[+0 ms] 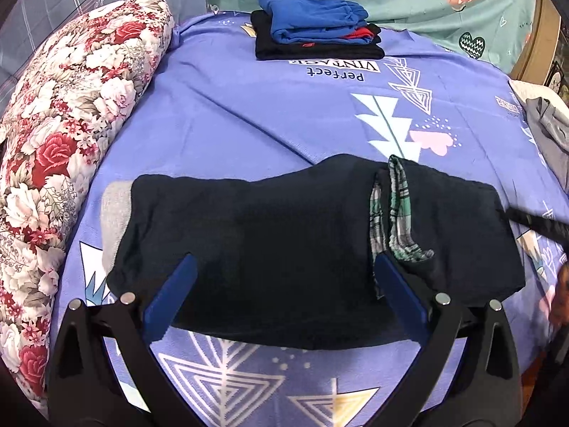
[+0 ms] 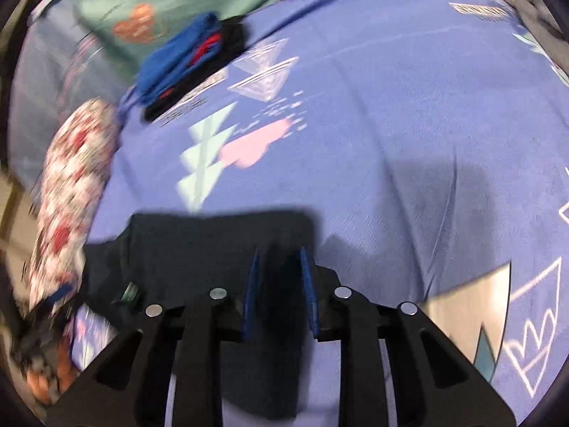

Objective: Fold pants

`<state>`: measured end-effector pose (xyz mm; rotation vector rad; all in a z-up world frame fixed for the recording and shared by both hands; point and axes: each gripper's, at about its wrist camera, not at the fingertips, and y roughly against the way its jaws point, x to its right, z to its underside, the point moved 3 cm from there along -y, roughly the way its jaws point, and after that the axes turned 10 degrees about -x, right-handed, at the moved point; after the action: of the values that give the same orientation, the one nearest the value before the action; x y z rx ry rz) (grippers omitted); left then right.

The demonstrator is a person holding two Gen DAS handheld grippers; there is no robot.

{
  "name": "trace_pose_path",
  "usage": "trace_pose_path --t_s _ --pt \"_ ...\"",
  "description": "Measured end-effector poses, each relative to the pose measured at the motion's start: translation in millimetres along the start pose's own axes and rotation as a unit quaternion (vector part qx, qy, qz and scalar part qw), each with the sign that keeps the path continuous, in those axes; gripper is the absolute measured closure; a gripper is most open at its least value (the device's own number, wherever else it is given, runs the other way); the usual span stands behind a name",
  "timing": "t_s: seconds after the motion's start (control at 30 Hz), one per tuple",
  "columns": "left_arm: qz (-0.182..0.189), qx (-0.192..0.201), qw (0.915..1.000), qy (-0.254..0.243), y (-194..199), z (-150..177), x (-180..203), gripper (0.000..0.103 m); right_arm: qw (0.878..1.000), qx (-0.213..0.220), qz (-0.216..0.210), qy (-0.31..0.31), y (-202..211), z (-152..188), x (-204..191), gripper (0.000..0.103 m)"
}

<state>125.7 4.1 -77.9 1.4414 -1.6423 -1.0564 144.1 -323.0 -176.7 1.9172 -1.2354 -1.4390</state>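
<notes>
Right hand-held gripper (image 2: 279,284) pinches the dark pants' (image 2: 220,245) near edge.

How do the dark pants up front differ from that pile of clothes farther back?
The dark pants are one garment, roughly folded, showing plaid lining. The pile stacks several neatly folded pieces, blue on top, then red and black. The pants look bigger and nearer. Both rest on the purple bedsheet.

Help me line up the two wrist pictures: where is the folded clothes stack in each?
Left wrist: folded clothes stack at top centre, upright.
Right wrist: the stack sits upper left, tilted and blurred.
Shared landmark: the pink heart print on the bedsheet.
</notes>
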Motion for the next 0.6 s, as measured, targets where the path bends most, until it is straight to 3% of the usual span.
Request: trace_pose_path --t_s 0.1,0.2,0.4,0.6 --pt "0.013 0.003 0.9999 0.0 1 -5 5 0.002 0.998 -0.019 0.003 0.061 4 28 -20 0.079" --pt "0.037 0.001 0.9993 -0.006 -1 -11 16 0.002 0.994 -0.04 0.035 0.091 -6 47 -21 0.079" --pt "0.054 -0.016 0.9981 -0.026 -9 -15 36 0.002 0.997 -0.029 0.009 0.067 3 43 -14 0.078" --pt "0.072 -0.037 0.9956 -0.048 -23 -15 57 0.002 0.999 -0.019 0.02 0.043 5 38 -6 0.076"
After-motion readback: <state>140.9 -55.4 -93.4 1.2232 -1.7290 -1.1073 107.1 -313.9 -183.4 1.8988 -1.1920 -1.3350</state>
